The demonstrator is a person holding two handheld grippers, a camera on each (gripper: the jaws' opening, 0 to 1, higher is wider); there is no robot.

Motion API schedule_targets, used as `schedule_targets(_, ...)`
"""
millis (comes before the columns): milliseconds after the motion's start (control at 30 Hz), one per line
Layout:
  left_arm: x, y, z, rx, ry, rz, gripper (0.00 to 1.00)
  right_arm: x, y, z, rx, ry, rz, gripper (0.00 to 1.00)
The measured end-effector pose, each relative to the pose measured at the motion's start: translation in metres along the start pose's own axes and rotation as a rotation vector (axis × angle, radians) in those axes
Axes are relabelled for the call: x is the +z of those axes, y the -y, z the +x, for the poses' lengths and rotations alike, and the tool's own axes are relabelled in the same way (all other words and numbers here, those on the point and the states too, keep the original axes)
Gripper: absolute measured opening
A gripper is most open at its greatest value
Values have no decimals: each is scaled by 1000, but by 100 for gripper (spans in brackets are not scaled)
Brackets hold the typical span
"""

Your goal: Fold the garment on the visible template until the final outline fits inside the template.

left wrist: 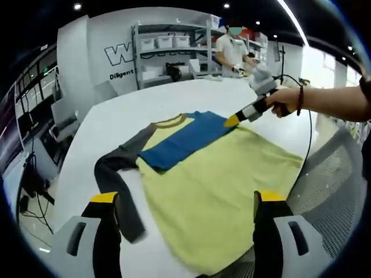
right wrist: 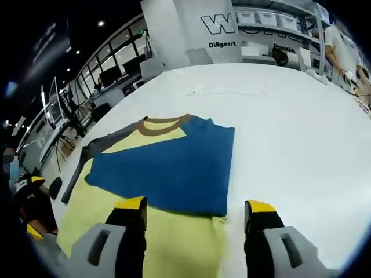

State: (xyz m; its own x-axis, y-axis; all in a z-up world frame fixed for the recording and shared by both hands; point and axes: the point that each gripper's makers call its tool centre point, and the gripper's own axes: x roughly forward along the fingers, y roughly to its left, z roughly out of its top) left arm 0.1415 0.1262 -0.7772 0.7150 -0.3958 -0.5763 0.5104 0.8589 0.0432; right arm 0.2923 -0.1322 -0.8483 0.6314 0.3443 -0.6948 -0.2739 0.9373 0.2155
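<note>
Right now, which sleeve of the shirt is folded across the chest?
The blue sleeve: it lies flat across the yellow shirt body. The grey sleeve is unfolded, stretching out onto the white table.

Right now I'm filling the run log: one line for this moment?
shirt: flat on table | blue sleeve: folded across chest | grey sleeve: spread out | both hand-held grippers: open, empty

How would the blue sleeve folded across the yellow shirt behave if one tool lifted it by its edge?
Probably floppy: the blue sleeve lies flat, draped over the yellow shirt. It looks thin and light, so it would likely sag and unfold. It should slide easily on the white table.
</note>
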Motion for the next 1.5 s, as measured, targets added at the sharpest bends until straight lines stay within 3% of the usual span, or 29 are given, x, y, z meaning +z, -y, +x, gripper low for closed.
schedule_targets(167, 2, -1, -1, 4, 15, -1, 89, -2, 12, -1, -28, 24, 33, 48)
schedule_targets(400, 2, -1, -1, 5, 12, -2, 89, -9, 20, -1, -51, 12, 47, 16)
schedule_targets(467, 2, -2, -1, 6, 13, -2, 89, -10, 21, 0, -43, 22, 88, 10)
schedule_targets(633, 1, -3, -1, 8, 11, -2, 88, -11, 22, 1, -45, 24, 120, 9)
schedule_targets(767, 1, -3, -1, 4, 10, -10, 88, -12, 22, 2, -71, 2, 53, 6)
schedule_targets(800, 1, -3, -1, 3, 11, -16, 88, -13, 22, 2, -72, -6, -1, 5)
schedule_targets(1067, 0, -2, -1, 11, -1, 7, 87, -13, 24, 3, -67, -13, -25, 0)
schedule_targets(1500, -1, -2, 0, 4, -1, -7, 87, -15, 48, -5, -87, -40, -64, 0)
